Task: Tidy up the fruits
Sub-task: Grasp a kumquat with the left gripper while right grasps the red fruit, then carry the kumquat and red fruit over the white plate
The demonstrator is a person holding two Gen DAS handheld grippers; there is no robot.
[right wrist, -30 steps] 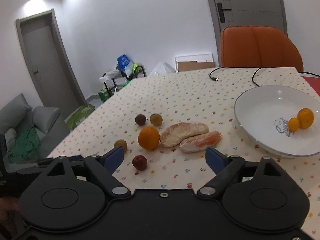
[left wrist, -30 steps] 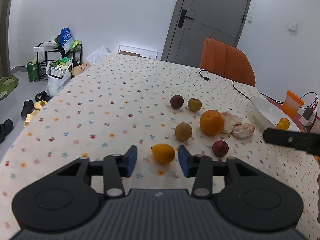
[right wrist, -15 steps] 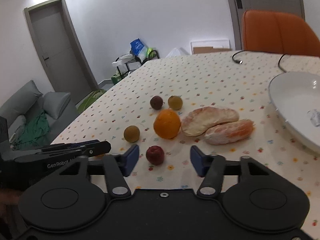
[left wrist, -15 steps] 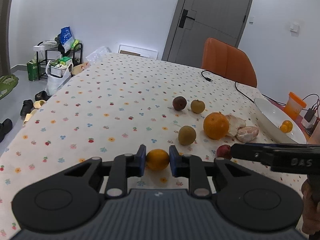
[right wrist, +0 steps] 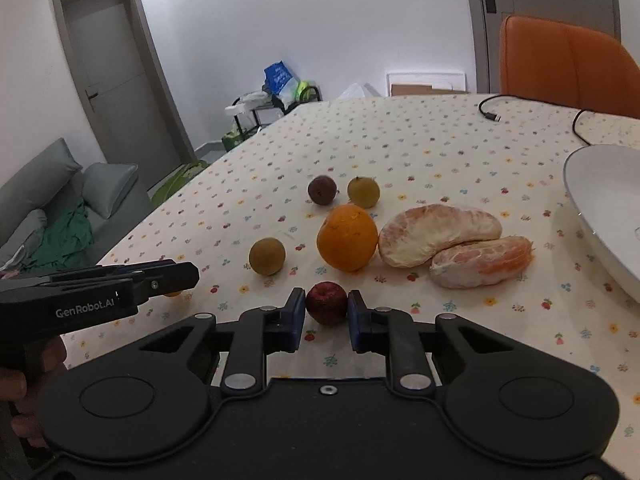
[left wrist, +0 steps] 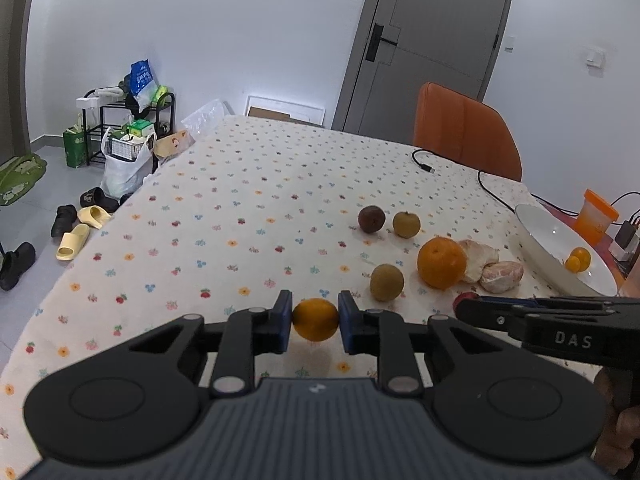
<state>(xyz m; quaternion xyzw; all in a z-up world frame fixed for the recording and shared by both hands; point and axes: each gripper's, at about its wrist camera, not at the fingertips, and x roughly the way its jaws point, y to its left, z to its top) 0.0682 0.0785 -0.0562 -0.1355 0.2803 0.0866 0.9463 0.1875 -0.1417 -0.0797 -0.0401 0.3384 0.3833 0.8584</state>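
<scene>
Clamping small orange fruit (left wrist: 315, 319) in left gripper (left wrist: 315, 322), small red fruit (right wrist: 327, 303) in right gripper (right wrist: 327, 314), both near table (left wrist: 248, 208) edge; white plate (left wrist: 548, 248) lying far right, nearer right gripper.

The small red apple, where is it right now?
In the right wrist view, the small red apple sits between the right gripper's fingers, just in front of the big orange.

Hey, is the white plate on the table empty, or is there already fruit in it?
Not empty. The white plate holds two small orange fruits near its far side; the rest of the dish looks bare in the left wrist view.
</scene>
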